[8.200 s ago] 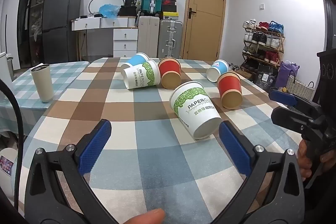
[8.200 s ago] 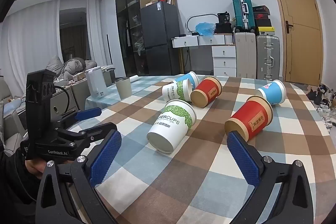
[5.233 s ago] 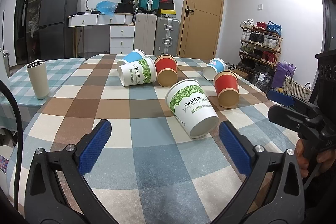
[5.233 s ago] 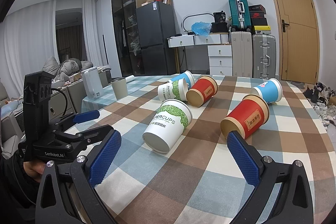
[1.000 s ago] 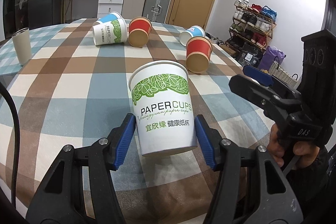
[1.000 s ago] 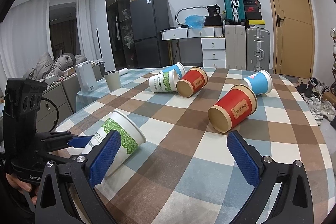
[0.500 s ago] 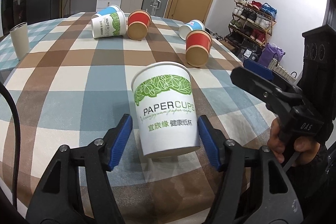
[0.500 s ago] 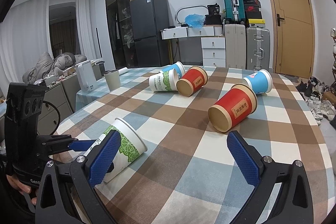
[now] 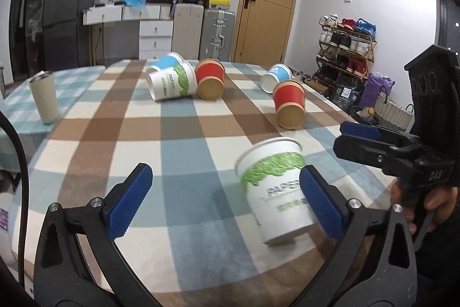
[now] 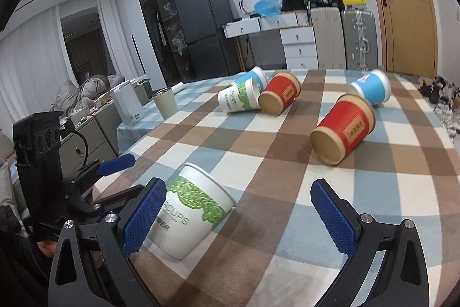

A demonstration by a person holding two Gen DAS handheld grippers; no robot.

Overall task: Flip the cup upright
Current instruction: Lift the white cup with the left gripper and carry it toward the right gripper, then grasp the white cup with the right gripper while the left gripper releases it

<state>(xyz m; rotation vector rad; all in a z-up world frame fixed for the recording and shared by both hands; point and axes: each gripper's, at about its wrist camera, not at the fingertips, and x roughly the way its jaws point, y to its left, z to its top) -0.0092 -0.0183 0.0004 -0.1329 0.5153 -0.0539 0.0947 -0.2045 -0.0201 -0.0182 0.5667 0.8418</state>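
Observation:
A white paper cup with green leaf print [image 9: 276, 189] stands mouth up near the table's front edge, blurred and leaning slightly. It also shows in the right wrist view [image 10: 192, 215]. My left gripper [image 9: 227, 203] is open; the cup sits just inside its right finger [image 9: 319, 200], apart from the left one. My right gripper [image 10: 238, 216] is open and empty; the cup is beside its left finger [image 10: 143, 216]. Several other cups lie on their sides further back, among them a red one [image 9: 289, 104].
The checked tablecloth [image 9: 184, 134] covers the table. A beige tumbler [image 9: 44, 97] stands at the far left. A white-green cup [image 9: 171, 84], a red cup [image 9: 210, 79] and blue cups [image 9: 276, 76] lie at the back. A shoe rack [image 9: 345, 48] stands beyond the right edge.
My left gripper has opened and let go of the white-green cup, which now stands mouth up on the table. The gripper has shifted left of it. My right gripper has stayed open.

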